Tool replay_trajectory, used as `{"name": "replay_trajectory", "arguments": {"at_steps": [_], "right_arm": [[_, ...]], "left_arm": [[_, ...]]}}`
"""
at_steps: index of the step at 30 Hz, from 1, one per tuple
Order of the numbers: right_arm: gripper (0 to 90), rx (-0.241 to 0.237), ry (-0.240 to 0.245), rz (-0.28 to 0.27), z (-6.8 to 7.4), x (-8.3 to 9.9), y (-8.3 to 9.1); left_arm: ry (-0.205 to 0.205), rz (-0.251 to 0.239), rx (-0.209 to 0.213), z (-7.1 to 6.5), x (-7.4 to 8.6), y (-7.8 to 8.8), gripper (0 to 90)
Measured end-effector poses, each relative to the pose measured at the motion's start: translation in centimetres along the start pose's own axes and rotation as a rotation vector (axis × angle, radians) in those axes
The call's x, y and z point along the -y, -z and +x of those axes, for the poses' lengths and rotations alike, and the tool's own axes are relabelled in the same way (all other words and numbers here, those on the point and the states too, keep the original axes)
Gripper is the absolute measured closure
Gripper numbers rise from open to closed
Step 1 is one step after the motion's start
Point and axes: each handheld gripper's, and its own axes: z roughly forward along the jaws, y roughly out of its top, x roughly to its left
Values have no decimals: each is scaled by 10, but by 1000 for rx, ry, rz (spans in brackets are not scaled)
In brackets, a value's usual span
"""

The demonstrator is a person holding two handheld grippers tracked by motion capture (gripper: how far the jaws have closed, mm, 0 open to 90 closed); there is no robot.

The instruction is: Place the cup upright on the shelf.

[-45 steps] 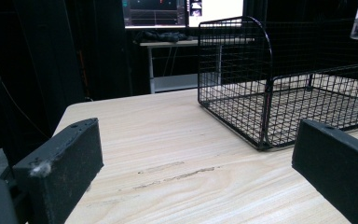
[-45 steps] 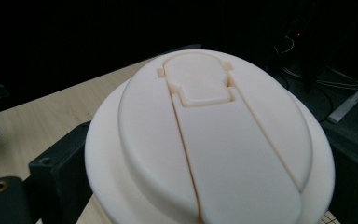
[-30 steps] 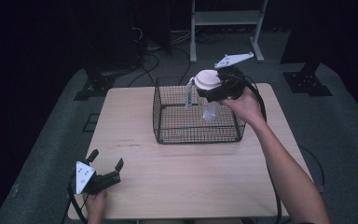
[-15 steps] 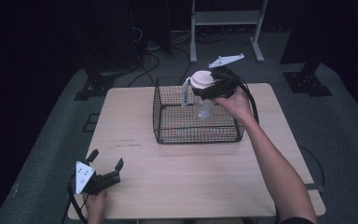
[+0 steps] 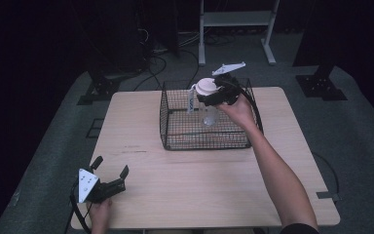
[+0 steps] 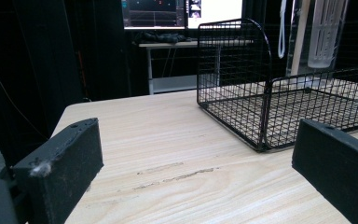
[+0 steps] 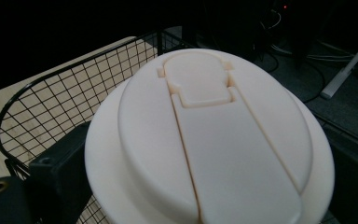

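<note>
Nearest the desk's (image 5: 209, 195) front edge, at its left corner: the left gripper (image 5: 111, 178), held low in a hand (image 5: 100, 213), jaws spread wide with bare wood between them, nothing grasped. In the left gripper view, only two black jaw blocks rising from the bottom corners, the right one cut off by the frame.

Further in, past the middle of the desk: a black wire basket (image 5: 175, 144), open at the top. Above its far right part, the right gripper (image 5: 209, 96), clenched on a clear bottle (image 5: 209, 116) just under its white lid (image 5: 206, 86) — bottle upright, hanging inside the basket's outline, base above the mesh floor as seen in the left gripper view, where its top is cut off. A white strap (image 5: 191, 99) dangling from the lid side. Bottle body faint and hard to make out through the wire from above; the gripper's grey plate and the person's right hand (image 5: 238, 109) cover part of it.

In the right gripper view, the lid (image 7: 209, 140) hiding nearly everything below, one jaw visible at its left, basket rim (image 7: 74, 70) behind.

Beyond the desk: dark floor, cables, a white stand (image 5: 236, 19), a monitor cut off at the top.
</note>
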Motion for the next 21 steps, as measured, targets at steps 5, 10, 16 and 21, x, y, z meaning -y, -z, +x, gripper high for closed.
{"name": "replay_trajectory", "arguments": {"at_steps": [5,10,16,21], "right_arm": [[49,4,-3,18,1,5,-13],[48,0,-5,25,3,8,-23],[48,3,-16,25,3,12,-34],[48,14,-14,6,2,19,-40]], "left_arm": [[0,-1,1,0,0,0,9],[1,-2,1,0,0,0,9],[2,-3,2,0,0,0,9],[6,-4,3,0,0,1,9]]}}
